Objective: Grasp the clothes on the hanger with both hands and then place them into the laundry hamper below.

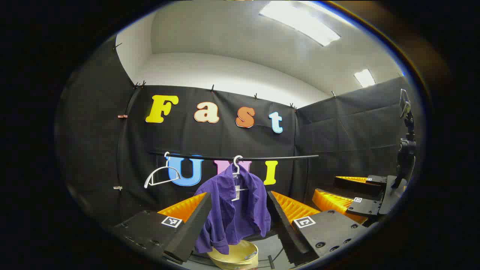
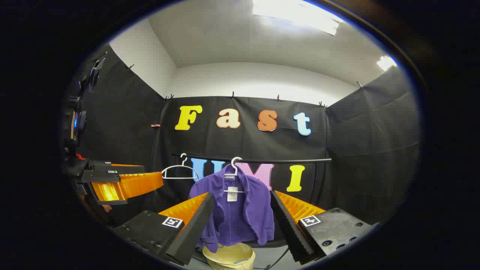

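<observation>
A purple shirt (image 1: 234,210) hangs on a white hanger (image 1: 236,167) from a black rail (image 1: 262,158). Below it stands a pale yellow hamper (image 1: 234,256). My left gripper (image 1: 238,219) is open, short of the shirt, which shows between its fingers. At the right of the left gripper view the right gripper (image 1: 347,193) is farther off. In the right gripper view the purple shirt (image 2: 238,212) hangs on its hanger (image 2: 234,168) over the hamper (image 2: 229,256). My right gripper (image 2: 242,219) is open and short of the shirt. The left gripper (image 2: 120,183) appears at the left.
An empty white hanger (image 1: 161,176) hangs further left on the rail, seen too as the empty hanger (image 2: 180,170). A camera on a stand (image 1: 407,142) rises at the right edge. Black cloth walls close the booth on three sides.
</observation>
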### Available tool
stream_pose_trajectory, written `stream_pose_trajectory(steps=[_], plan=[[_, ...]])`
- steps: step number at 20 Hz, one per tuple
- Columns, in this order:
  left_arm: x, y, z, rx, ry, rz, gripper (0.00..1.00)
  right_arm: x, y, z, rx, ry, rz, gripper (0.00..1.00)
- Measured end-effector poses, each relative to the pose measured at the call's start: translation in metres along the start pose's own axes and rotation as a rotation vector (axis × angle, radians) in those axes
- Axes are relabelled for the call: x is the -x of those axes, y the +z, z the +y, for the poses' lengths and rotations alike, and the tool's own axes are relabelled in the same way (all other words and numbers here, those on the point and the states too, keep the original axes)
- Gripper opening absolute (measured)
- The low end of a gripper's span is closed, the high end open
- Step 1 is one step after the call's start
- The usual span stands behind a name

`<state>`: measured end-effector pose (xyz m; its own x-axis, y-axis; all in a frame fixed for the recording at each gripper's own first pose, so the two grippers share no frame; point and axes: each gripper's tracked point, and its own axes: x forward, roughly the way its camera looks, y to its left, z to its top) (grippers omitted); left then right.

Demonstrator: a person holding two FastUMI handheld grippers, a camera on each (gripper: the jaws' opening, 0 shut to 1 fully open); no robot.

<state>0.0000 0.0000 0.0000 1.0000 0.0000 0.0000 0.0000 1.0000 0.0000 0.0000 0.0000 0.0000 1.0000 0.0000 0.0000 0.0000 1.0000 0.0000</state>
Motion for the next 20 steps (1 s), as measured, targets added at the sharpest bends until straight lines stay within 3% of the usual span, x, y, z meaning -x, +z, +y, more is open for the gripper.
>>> stream_pose_trajectory(steps=[15,17,20], plan=[[-0.0039,-0.0026,-0.0017,-0.013,-0.028,0.005,0.92,-0.0013,-0.0005,0.0008,0.017,-0.026,0.010,0.96],[-0.0046,-0.0022,0.0004,-0.016,-0.031,0.004,0.88,-0.0011,-0.0006,0.0010,0.020,-0.031,0.009,0.96],[-0.0026,0.0004,-0.0013,-0.012,-0.043,-0.006,0.92,-0.0009,0.0006,0.0021,0.024,-0.036,0.011,0.97]])
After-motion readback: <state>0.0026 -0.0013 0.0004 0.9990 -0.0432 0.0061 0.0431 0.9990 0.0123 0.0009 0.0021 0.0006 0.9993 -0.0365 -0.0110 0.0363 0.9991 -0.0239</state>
